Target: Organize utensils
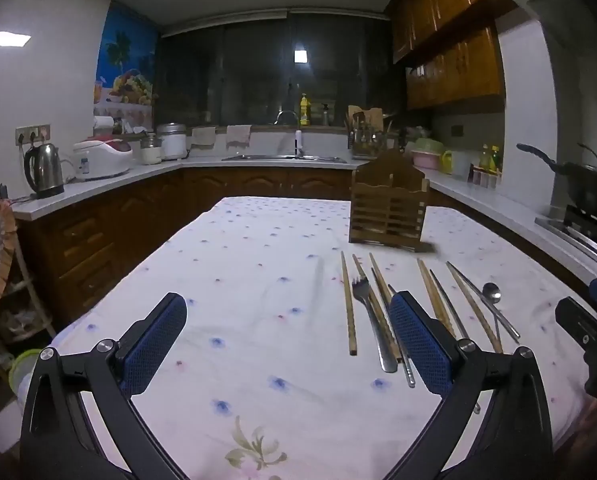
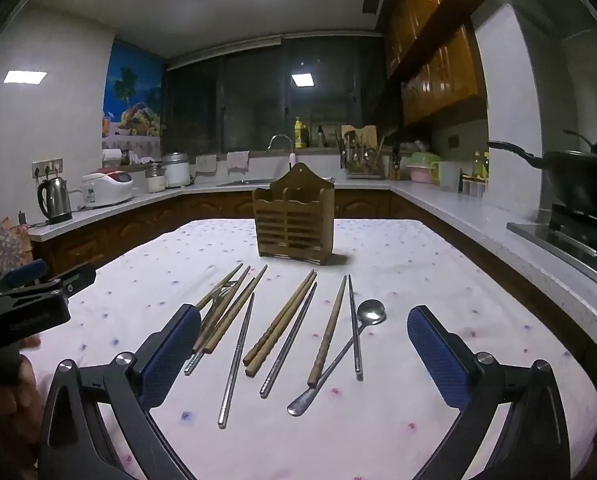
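A brown wooden utensil holder stands upright at the far side of the cloth-covered table. In front of it lie several wooden chopsticks, metal chopsticks, a metal spoon and a fork. My right gripper hovers open above the utensils, nothing between its blue pads. My left gripper is open over bare cloth, to the left of the utensils; its right finger overlaps several of them in the left wrist view.
Kitchen counters wrap around the table, with a kettle and a rice cooker at the left, a sink at the back, and a wok on a stove at the right. Part of a hand shows at the left edge.
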